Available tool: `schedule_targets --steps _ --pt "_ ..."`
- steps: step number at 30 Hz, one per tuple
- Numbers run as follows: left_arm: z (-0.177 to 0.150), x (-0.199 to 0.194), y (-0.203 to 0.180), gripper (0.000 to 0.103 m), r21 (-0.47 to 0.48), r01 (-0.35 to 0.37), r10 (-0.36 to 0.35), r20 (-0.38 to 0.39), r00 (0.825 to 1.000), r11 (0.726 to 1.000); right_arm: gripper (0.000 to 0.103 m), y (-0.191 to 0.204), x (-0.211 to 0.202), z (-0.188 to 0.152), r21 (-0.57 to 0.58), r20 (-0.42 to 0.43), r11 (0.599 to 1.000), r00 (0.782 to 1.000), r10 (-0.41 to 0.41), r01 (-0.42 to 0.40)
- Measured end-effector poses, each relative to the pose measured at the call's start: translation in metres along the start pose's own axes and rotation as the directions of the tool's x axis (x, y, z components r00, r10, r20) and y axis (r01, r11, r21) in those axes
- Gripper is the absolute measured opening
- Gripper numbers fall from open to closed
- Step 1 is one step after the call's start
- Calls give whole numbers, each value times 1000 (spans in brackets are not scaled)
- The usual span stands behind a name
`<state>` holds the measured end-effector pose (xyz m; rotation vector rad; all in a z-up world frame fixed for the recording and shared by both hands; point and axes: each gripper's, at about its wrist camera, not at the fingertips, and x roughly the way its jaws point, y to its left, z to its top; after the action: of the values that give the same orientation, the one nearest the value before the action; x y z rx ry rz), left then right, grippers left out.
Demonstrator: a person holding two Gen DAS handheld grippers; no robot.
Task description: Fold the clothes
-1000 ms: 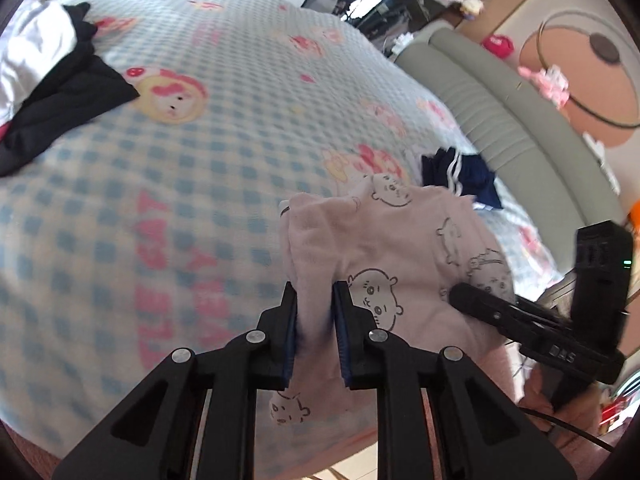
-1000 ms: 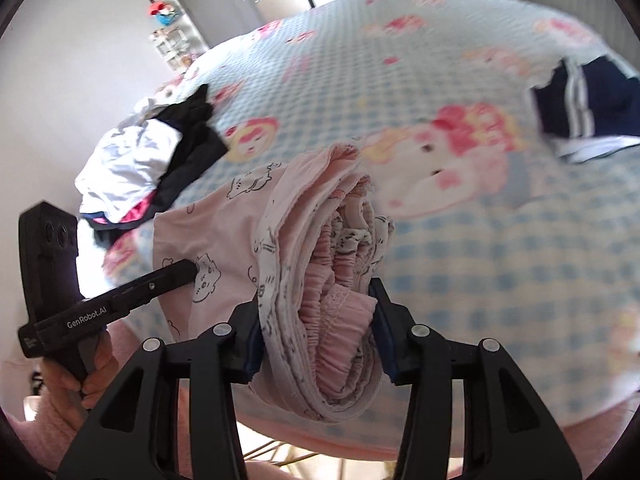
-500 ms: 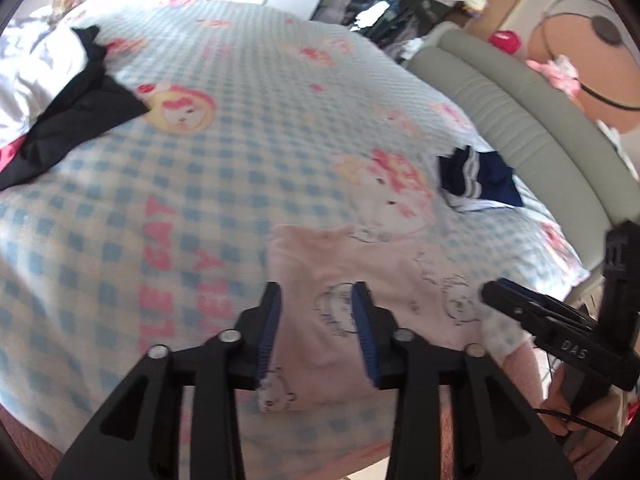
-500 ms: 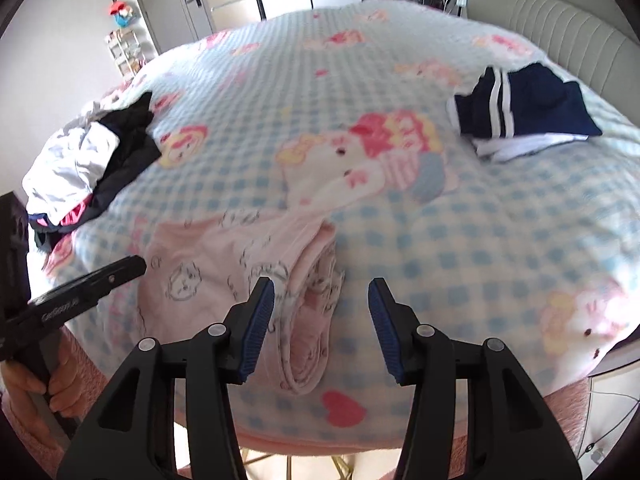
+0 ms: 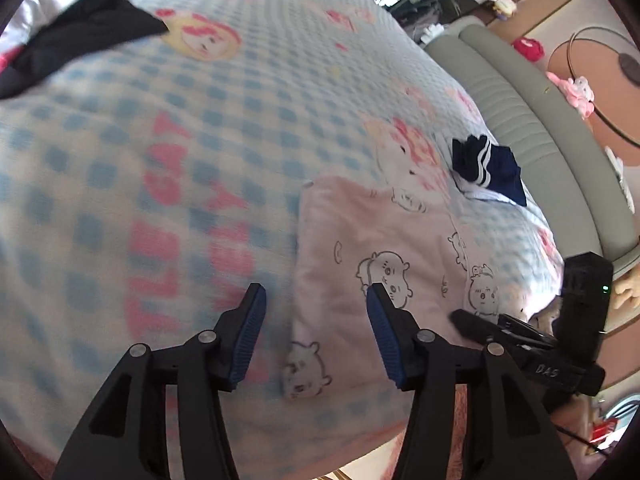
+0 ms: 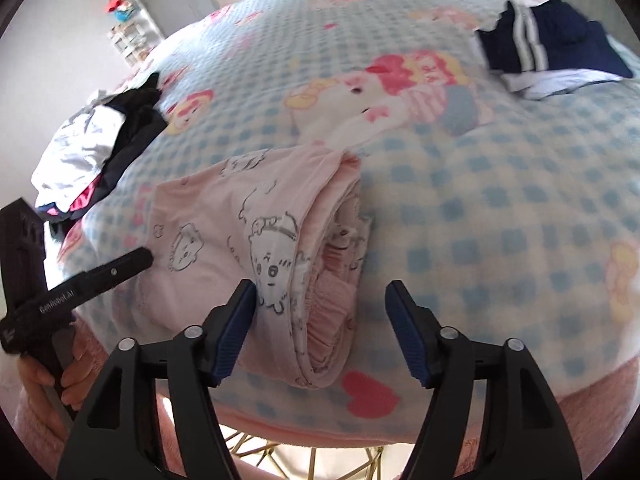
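Note:
A folded pink garment (image 5: 384, 264) printed with cartoon faces lies flat near the front edge of the bed; the right wrist view shows its layered folded edge (image 6: 280, 240). My left gripper (image 5: 314, 300) hovers over the garment's left edge, jaws opening, pads apart from the cloth. My right gripper (image 6: 320, 296) hovers over the garment's gathered waistband end, jaws opening, nothing pressed between them. Each gripper shows in the other's view: the right gripper (image 5: 520, 332) at the garment's right end, the left gripper (image 6: 92, 280) at its left end.
The bed carries a blue-checked blanket (image 5: 200, 152) with cartoon prints. A folded navy garment with white stripes (image 5: 486, 164) (image 6: 552, 48) lies further back. A pile of black and white clothes (image 6: 96, 140) sits at the far left. A grey padded headboard (image 5: 540, 128) runs along the right.
Both grippers let go of the pink garment, which dropped folded onto the bed. Both jaws spread wider and both grippers sank closer to the blanket.

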<state>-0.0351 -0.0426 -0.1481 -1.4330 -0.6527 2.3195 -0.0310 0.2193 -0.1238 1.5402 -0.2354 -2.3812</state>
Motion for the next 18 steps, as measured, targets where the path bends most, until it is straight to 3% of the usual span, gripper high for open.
schedule_targets --steps 1,2,3,6,13,18 --pt "0 8 0 51 -5 0 0 -16 1000 1000 76 -1 9 2 4 -23 1000 999 25 -25" --pt "-1 14 -2 38 -1 -3 3 -29 1000 1000 77 -5 18 3 23 -38 998 998 56 -55" --pt "-2 15 -8 28 10 -3 4 -30 1000 1000 69 -9 24 3 55 -50 995 995 90 -87" --pt "-3 8 -35 16 83 -11 11 -7 1000 997 49 -12 12 7 78 -13 990 992 122 -121" --pt "37 1 -109 16 192 55 -59 16 998 980 44 -33 -54 36 62 138 988 981 135 -144" --pt "92 40 -194 16 298 94 -103 15 995 950 44 -84 -108 93 41 231 994 969 90 -102"
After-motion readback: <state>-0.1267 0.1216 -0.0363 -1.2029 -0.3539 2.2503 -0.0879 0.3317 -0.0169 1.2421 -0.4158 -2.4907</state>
